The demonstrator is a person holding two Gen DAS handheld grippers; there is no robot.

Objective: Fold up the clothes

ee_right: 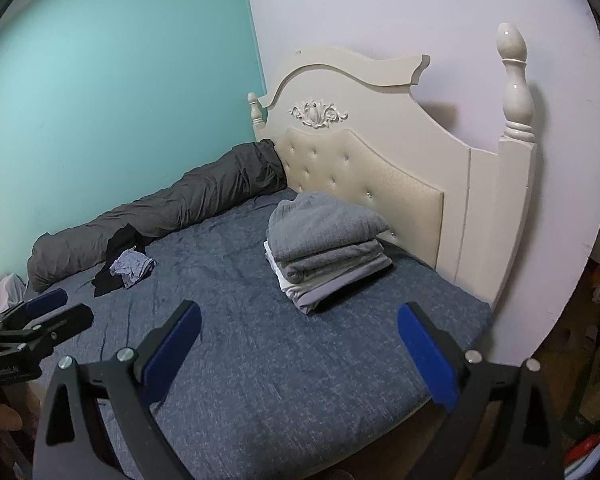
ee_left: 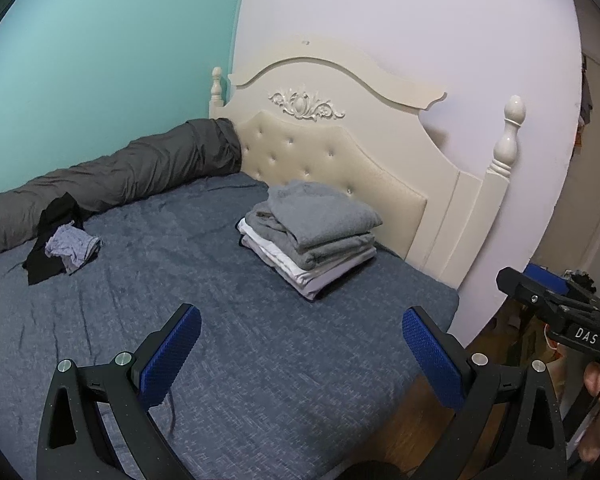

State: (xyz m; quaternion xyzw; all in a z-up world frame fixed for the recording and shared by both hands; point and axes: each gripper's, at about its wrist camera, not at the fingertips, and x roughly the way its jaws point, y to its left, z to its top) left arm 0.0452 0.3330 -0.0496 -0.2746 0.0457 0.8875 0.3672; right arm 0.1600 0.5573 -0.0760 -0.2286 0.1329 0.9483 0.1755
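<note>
Bed (ee_left: 260, 360) half cleared: folded stack (ee_left: 310, 236) by the headboard (ee_left: 340, 148), unfolded pile (ee_left: 66, 246) left near the bolster (ee_left: 120, 176).
Left gripper (ee_left: 300, 356) and right gripper (ee_right: 300, 356) both spread, holding nothing, well short of the pile. Likely between garments; next move: reach across and pinch the lilac piece (ee_right: 134, 266).

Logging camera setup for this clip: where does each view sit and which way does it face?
Left wrist: on the left tool, open, facing the headboard across the bed; the right tool and a hand show at right.
Right wrist: on the right tool, open, same heading; the left tool shows at left.
Shared: folded stack, unfolded clothes.
</note>
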